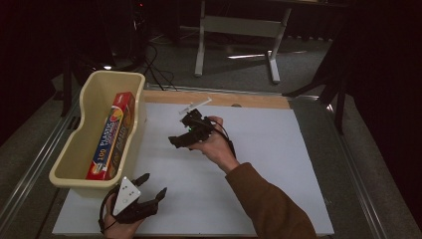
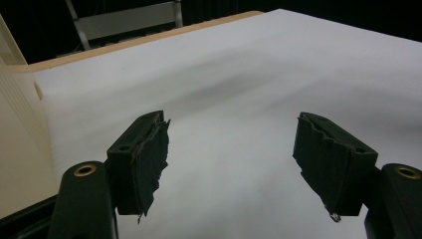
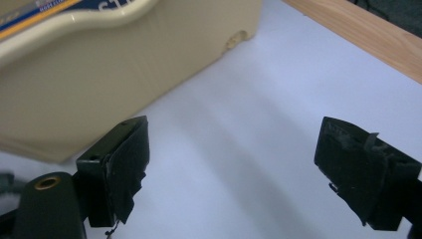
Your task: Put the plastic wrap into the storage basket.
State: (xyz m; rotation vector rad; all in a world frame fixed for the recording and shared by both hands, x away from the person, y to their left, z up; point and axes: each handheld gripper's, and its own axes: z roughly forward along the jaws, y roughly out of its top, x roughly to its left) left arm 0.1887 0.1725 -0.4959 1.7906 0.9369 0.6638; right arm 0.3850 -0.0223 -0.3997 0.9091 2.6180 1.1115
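Two grippers: both are hand-held over a white sheet (image 1: pixel 259 164) that covers most of the table.
Left gripper (image 1: pixel 153 186): lower left of the high view, near the bottom edge, held in a hand (image 1: pixel 122 226); a white plate sits on top of it. Its jaws stand wide apart with nothing between them, and they point up and to the right in the frame.
Left gripper view: the two black jaws of the left gripper (image 2: pixel 231 149) rise from the bottom with bare white sheet (image 2: pixel 239 84) in the gap; the pads (image 2: pixel 152 159) look worn and ragged at their edges. A cream wall runs down the left edge of the frame.
Right gripper (image 1: pixel 175 140): centre of the high view, held in a hand (image 1: pixel 216 147) whose brown sleeve (image 1: pixel 268 204) comes in from the bottom right. It points toward the left of the frame.
Right gripper view: the right gripper (image 3: pixel 231 152) has its jaws spread wide and empty over the white sheet (image 3: pixel 249 129); the bin's cream side fills the upper left of the frame, and a wooden table edge (image 3: pixel 368 35) crosses the upper right.
Bin (image 1: pixel 74 149): cream plastic tub at the left of the high view, at the sheet's left edge.
Box (image 1: pixel 112 134): long red carton of plastic wrap lying lengthwise inside the bin, against its right-hand wall.
Background: dark floor and a pale metal table frame (image 1: pixel 239 30) at the top of the high view.
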